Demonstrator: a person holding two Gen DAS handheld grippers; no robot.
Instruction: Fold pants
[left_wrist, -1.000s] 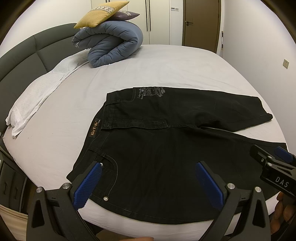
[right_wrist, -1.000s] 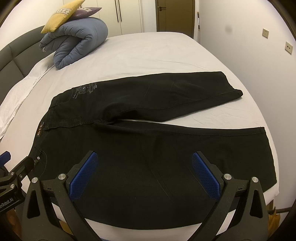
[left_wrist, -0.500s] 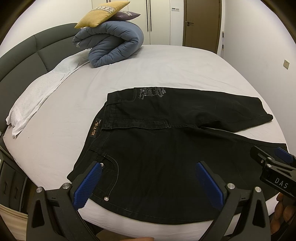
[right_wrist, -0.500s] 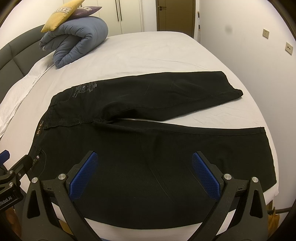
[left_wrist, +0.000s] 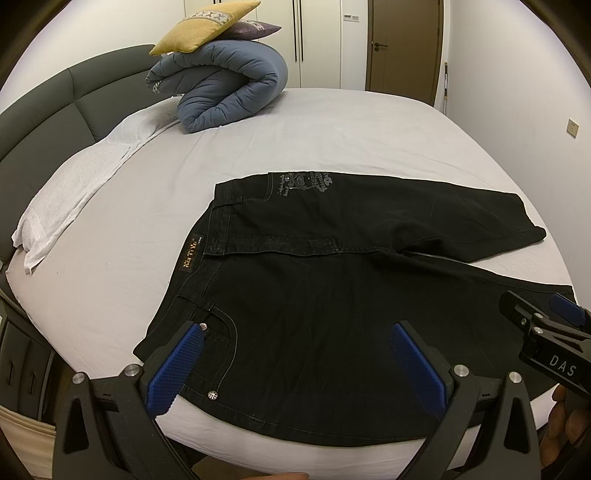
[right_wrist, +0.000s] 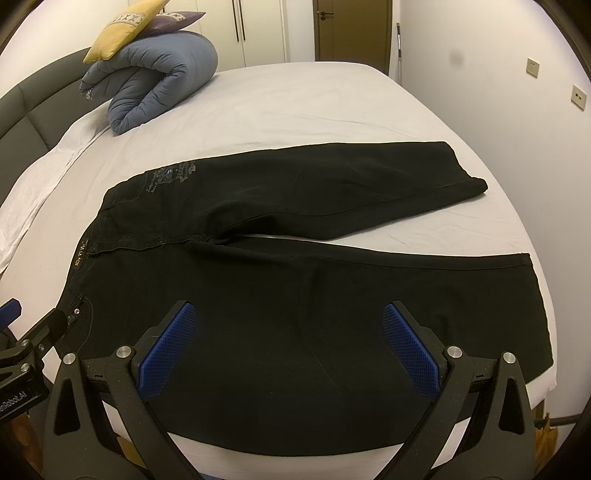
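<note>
Change: almost nothing moves in the last second; both grippers still hang over the near edge of the bed (left_wrist: 332, 122), so folding has not started.
Pants (left_wrist: 332, 295): black, thick cloth, spread flat by the near edge, legs apart in a V.
Left gripper (left_wrist: 295, 363): fingers wide open, holding nothing.
Right gripper (right_wrist: 291, 349): fingers wide open, holding nothing.
Blanket (left_wrist: 225, 92): blue, puffy, rolled at the far corner.

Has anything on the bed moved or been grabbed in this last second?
Nothing visibly changed. The black pants lie spread flat on the bed, untouched. The left tool and the right tool both hover open above the near leg, holding nothing.
</note>
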